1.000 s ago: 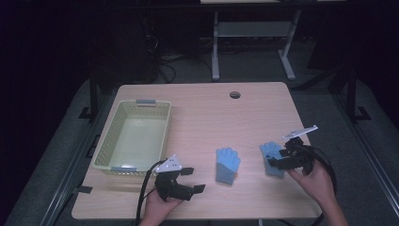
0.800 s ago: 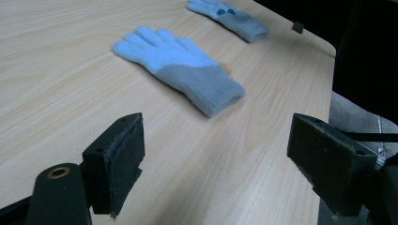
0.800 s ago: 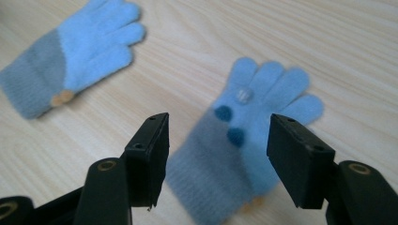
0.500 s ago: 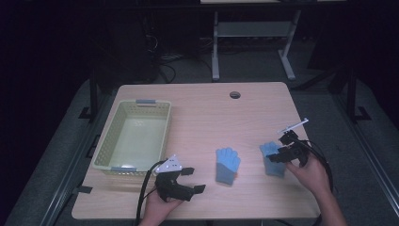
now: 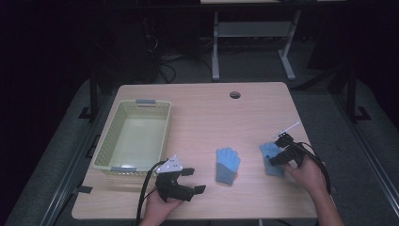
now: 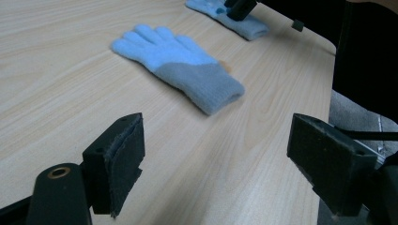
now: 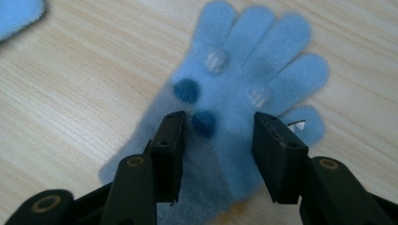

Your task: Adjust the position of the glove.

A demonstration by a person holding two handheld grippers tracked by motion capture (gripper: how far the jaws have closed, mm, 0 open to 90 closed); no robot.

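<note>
Dark room all around, and a pale wooden bench point(image 5: 202, 117) carries everything that matters. Take the yellow-green basket point(image 5: 134, 136) as the marker: it sits on the person's left side of the bench, and the glove being worked, the dotted blue glove point(image 7: 234, 108), lies flat on the wood well to the right of that basket, near the bench's right edge. The right gripper point(image 7: 218, 154) is down over it, jaws straddling the palm just below two dark blue dots; they have just been closing, with the knit between them, but a gap shows on either side and the pads do not yet press. Between that glove and the basket lies a second blue glove point(image 5: 227, 165), untouched. The left gripper point(image 6: 211, 159) hovers just right of the basket's near corner, jaws wide apart, nothing in them. By the look of it this glove is light, soft and floppy, so it should bunch and drape when lifted, not slip. The palm or the thicker cuff looks the best place to pinch; the fingers would only dangle.
</note>
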